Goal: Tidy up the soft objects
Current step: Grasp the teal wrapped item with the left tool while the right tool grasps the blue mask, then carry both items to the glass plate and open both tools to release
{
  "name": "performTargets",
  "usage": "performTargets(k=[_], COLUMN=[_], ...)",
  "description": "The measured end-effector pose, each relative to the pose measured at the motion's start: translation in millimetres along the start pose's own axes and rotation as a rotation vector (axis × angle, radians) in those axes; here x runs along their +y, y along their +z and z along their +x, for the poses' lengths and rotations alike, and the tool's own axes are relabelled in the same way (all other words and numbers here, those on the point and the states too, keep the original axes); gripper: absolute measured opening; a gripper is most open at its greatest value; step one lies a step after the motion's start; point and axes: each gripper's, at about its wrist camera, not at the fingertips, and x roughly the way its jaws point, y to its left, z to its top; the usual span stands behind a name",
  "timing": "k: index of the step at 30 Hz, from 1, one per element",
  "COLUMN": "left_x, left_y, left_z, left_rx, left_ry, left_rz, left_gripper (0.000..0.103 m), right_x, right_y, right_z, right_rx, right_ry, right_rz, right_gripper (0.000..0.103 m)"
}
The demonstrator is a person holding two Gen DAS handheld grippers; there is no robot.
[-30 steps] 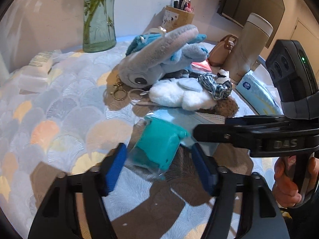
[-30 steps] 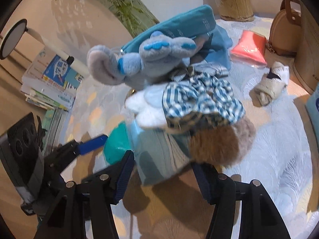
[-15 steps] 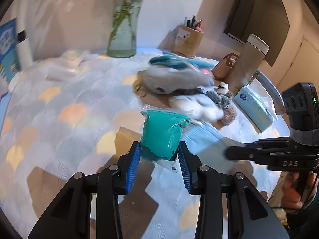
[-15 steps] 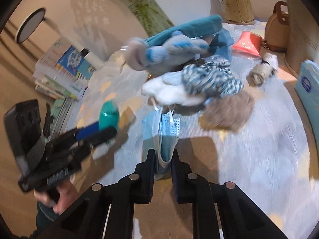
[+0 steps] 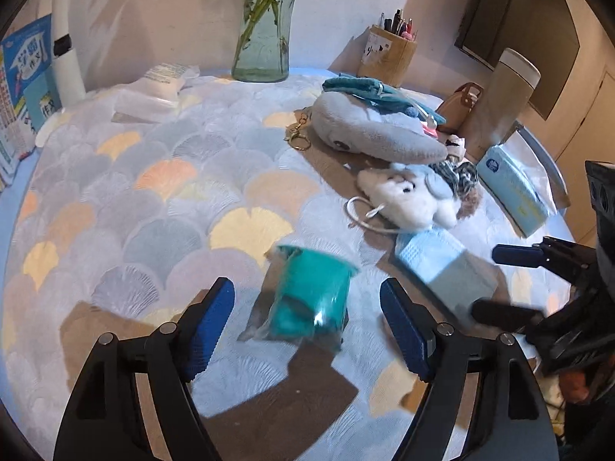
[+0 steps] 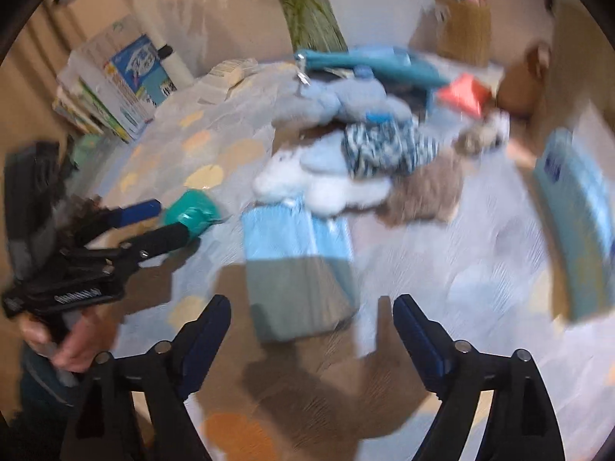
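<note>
My left gripper [image 5: 307,319] is open, its jaws wide on either side of a teal soft item in clear wrap [image 5: 311,296] that lies on the patterned cloth. My right gripper [image 6: 311,330] is open just in front of a light blue stack of face masks [image 6: 296,249], also in the left wrist view [image 5: 434,257]. Beyond lie a white plush [image 5: 403,196], a grey whale plush [image 5: 369,130], a checked scrunchie [image 6: 384,146] and a brown fluffy item [image 6: 426,192]. The right wrist view is blurred.
A glass vase [image 5: 265,23], a pen holder [image 5: 388,53], a tall beige flask [image 5: 499,96], a brown pouch [image 5: 457,103] and a blue tissue pack [image 5: 515,188] stand at the back and right. Books [image 5: 23,88] are stacked at the left edge.
Both grippers have opened. The left let go of the teal item, which now lies on the cloth. The right let go of the masks. Both have pulled back.
</note>
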Motion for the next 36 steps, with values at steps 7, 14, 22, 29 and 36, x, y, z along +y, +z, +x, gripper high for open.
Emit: performTargets(k=[7, 14, 22, 29, 36], left_x=[-18.3, -11.2, -4.0, -45.8, -119.7], left_y=[-3.3, -1.9, 10.1, 26.0, 51.4], left_z=[18.0, -11.0, -62.6, -71.7, -59.7], left_rx=[0.031, -0.042, -0.161, -0.194, -0.189], left_ry=[0.031, 0.020, -0.018, -0.082, -0.155], left_rz=[0.072, 0.046, 0.010, 0.087, 0.211], left_gripper=[0.036, 0.036, 0.036, 0.036, 0.036], right_x=[28.9, 52.2, 52.8, 33.5, -32.9], right_y=[8.6, 12.7, 21.4, 20.0, 2.2], right_z=[36.3, 23.6, -45.6, -86.5, -117.3], right_rx=[0.026, -0.013, -0.138, -0.224, -0.253], right_ry=[-0.075, -0.011, 0.285, 0.271, 0.164], right_rz=[-0.126, -0.213, -0.162, -0.118, 0.020], right_gripper=[0.082, 0.021, 0.021, 0.021, 0.021])
